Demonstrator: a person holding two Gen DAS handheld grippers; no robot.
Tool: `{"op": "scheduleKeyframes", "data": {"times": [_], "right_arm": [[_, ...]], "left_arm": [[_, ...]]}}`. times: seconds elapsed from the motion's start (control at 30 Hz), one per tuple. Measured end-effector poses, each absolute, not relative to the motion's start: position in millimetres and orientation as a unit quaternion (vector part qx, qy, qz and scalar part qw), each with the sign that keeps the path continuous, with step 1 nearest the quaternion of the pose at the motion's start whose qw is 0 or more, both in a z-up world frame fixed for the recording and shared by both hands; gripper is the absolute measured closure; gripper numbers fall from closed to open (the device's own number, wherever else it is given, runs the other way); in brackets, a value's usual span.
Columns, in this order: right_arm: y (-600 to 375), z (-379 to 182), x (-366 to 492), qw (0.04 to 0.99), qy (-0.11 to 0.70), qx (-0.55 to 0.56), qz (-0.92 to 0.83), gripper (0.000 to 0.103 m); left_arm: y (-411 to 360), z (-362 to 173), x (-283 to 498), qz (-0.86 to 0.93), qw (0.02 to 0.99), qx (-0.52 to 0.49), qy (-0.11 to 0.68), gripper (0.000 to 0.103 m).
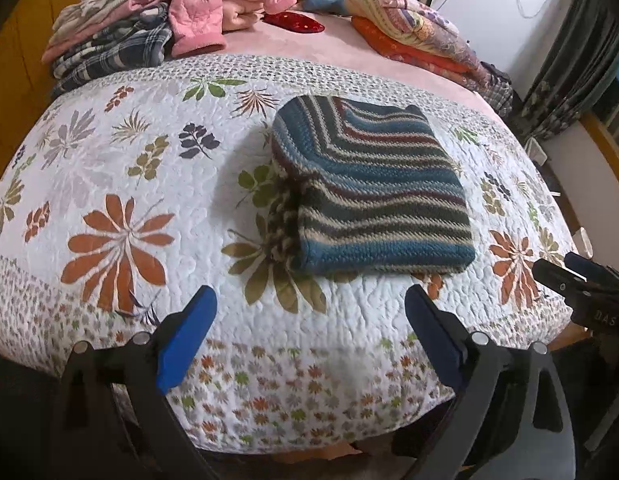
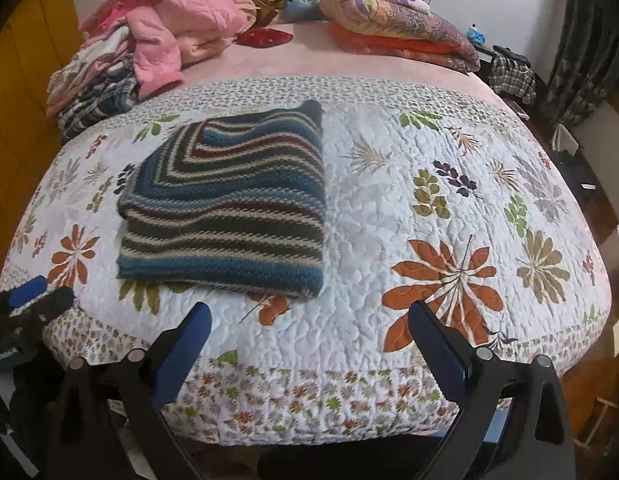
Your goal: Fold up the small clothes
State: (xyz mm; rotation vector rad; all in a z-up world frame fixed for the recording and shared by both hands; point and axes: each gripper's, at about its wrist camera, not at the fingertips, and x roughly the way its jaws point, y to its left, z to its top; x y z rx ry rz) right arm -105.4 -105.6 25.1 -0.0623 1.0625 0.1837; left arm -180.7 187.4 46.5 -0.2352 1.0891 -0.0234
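A striped knit sweater (image 1: 369, 184) in blue, dark red, cream and dark green lies folded into a thick rectangle on the floral quilt (image 1: 121, 168). In the right wrist view the same sweater (image 2: 225, 216) sits left of centre. My left gripper (image 1: 311, 300) is open, hovering over the quilt's near edge just short of the sweater, with nothing between its blue fingers. My right gripper (image 2: 309, 316) is open too, near the sweater's front right corner, holding nothing. Each gripper shows at the edge of the other's view.
At the back left is a pile of clothes (image 1: 121, 32) topped with a pink padded jacket (image 2: 181, 20). Folded bedding (image 2: 397, 28) lies at the back right, with a red item (image 2: 263, 37) between. Dark curtains (image 2: 581, 48) hang on the right.
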Motion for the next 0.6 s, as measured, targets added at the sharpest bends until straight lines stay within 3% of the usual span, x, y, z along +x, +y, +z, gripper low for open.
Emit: {"op": "scheduleKeyframes", "data": {"times": [0.6], "right_arm": [[-82,19,-134,0.854,0.512,-0.048,0.084,0.004]], "left_arm": [[183,50,-204,0.017,0.851,-0.104,0.514,0.008]]}}
